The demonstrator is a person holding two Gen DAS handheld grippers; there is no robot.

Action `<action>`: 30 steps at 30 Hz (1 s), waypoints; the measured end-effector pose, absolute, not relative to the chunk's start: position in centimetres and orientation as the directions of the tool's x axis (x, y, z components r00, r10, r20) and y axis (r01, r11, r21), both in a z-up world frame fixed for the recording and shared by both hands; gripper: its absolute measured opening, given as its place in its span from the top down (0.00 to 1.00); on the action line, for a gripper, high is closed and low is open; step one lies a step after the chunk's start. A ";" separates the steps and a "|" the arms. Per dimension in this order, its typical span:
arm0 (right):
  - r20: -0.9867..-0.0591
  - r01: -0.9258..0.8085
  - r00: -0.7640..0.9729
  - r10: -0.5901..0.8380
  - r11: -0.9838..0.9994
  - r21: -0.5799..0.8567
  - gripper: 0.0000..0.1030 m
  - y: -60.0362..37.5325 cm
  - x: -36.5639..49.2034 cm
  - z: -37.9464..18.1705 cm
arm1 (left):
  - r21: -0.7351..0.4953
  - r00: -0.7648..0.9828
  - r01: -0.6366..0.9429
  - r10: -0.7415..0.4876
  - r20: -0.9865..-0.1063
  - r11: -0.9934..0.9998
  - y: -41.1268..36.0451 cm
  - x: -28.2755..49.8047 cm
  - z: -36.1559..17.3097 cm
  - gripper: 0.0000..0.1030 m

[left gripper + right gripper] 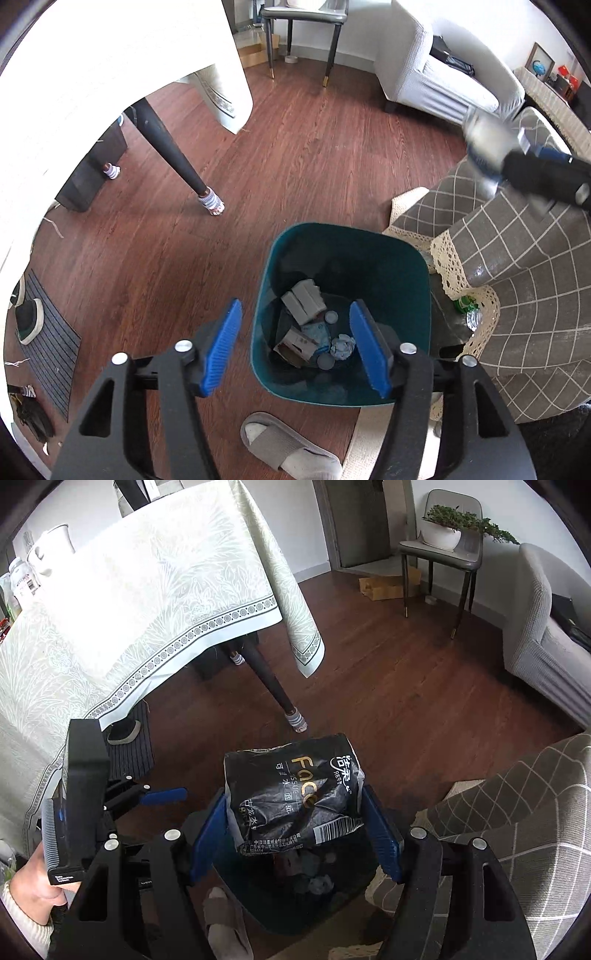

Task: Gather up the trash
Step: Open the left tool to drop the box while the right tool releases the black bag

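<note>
A dark teal trash bin stands on the wood floor and holds several bits of trash: grey cartons, caps, a crumpled paper ball. My left gripper is open and empty, hovering above the bin's near side. My right gripper is shut on a black tissue pack with gold "Face" lettering, held over the bin, which shows dimly below it. The right gripper also appears blurred at the upper right of the left wrist view. The left gripper shows at the left of the right wrist view.
A table with a pale tablecloth and a dark leg stands to the left. A checked grey cloth covers furniture right of the bin. A grey slipper lies in front of it. A white sofa and chair stand beyond.
</note>
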State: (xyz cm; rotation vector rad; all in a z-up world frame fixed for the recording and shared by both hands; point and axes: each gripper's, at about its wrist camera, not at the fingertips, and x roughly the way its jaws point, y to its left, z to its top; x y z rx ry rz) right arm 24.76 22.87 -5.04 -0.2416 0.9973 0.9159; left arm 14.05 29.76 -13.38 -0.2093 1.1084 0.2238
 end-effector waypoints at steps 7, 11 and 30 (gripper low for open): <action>-0.838 -0.756 0.195 0.510 0.622 0.203 0.31 24.6 24.6 -7.3 | -0.054 0.449 -0.314 0.099 -0.888 0.948 31.0 13.4 -12.2 0.28; -0.857 -0.757 0.175 0.484 0.623 0.196 0.31 25.2 24.4 -8.8 | -0.056 0.471 -0.333 0.114 -0.875 0.941 31.8 13.0 -11.0 0.28; -0.922 -0.792 0.099 0.374 0.591 0.155 0.31 26.9 20.9 -15.1 | -0.106 0.672 -0.365 0.183 -0.718 0.925 31.0 11.6 -2.3 0.32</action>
